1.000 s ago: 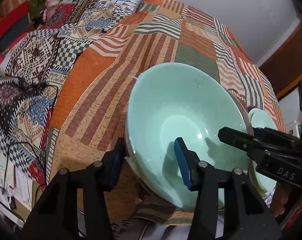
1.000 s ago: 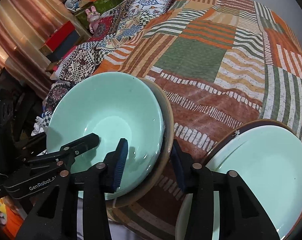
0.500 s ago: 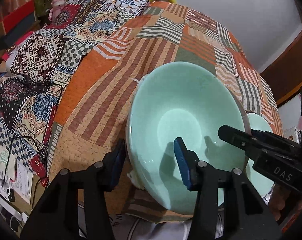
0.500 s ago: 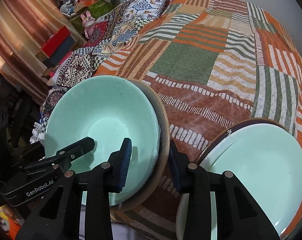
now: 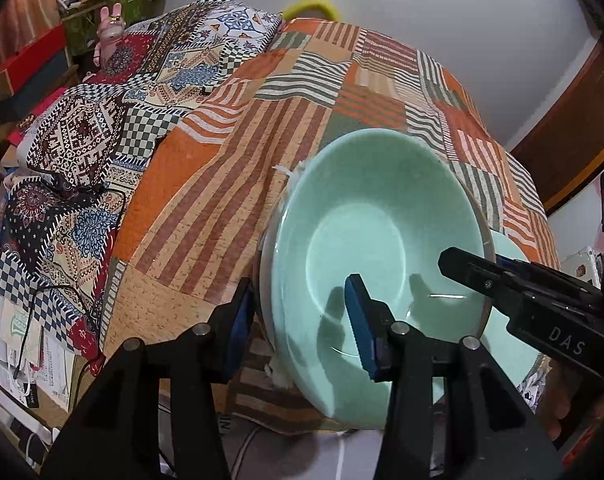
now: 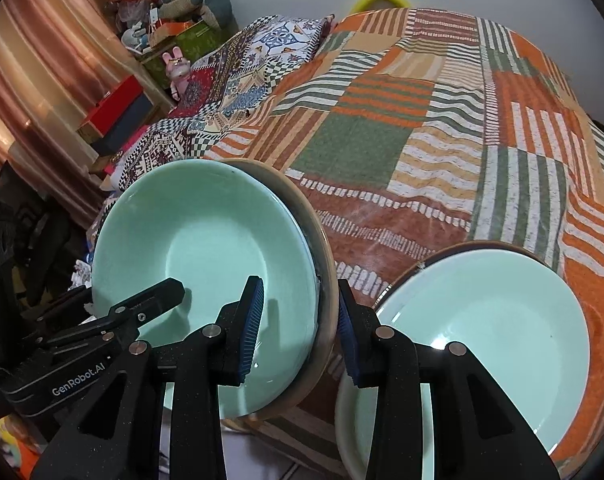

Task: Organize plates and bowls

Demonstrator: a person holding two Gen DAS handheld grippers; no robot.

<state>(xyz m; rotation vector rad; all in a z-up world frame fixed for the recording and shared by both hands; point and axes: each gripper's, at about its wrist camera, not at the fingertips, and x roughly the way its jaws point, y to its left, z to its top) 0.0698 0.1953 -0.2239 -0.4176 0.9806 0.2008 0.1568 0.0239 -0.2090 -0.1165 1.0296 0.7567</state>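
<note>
Both claws grip the same stack of dishes from opposite sides, over the near edge of a bed with a patchwork cover (image 6: 382, 148). The left claw (image 5: 302, 320) has one blue pad inside the mint bowl (image 5: 374, 240) and the other outside, under the rim at the bowl's left edge; its jaws have just been closing, with the rim between them, and they pinch that rim. The right claw (image 6: 299, 326) straddles the opposite rim: its left pad lies against the bowl's (image 6: 205, 264) inner wall, its right pad against the outside of the brown-edged dish (image 6: 326, 280) nested beneath, so the jaws are narrowly set and clamped on bowl and dish together. The stack is tilted, its far side higher than its near side. In the right view, a mint plate (image 6: 494, 340) with a dark rim lies just beside the stack on the cover, apart from both claws. Whether the stack touches the cover cannot be told.
</note>
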